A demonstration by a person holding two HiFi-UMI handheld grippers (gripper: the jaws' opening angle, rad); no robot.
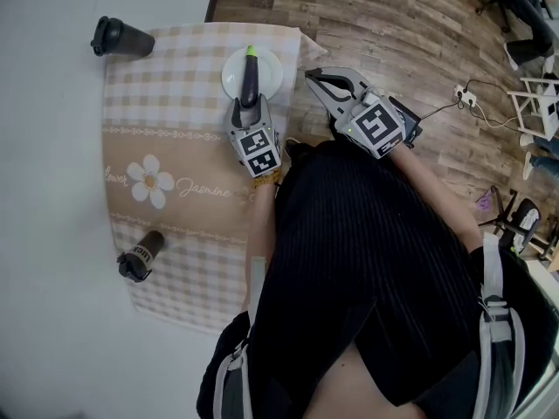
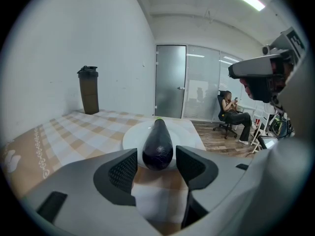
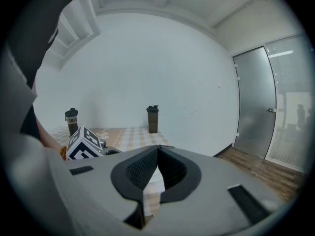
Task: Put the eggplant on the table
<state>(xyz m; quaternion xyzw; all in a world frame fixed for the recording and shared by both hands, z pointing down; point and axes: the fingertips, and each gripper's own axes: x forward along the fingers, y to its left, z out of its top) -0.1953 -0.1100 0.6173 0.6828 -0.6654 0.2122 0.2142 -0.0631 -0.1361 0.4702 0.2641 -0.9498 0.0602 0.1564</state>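
A dark purple eggplant [image 1: 250, 75] with a green stem lies on a white plate [image 1: 272, 75] at the far end of the checked tablecloth [image 1: 175, 182]. My left gripper [image 1: 250, 103] reaches to its fat near end. In the left gripper view the eggplant [image 2: 158, 144] sits between the two pads with a thin gap on each side, over the plate [image 2: 133, 136]; the left gripper [image 2: 157, 165] is open. My right gripper [image 1: 313, 75] hovers to the right of the plate, past the table edge. In its own view the right gripper [image 3: 157, 149] is shut on nothing.
A dark shaker bottle [image 1: 122, 37] stands at the cloth's far left corner, and a second bottle [image 1: 141, 257] on its near left. The white table [image 1: 52, 190] extends left. Wood floor [image 1: 393, 24] lies to the right. A person sits on a chair [image 2: 231, 114] far off.
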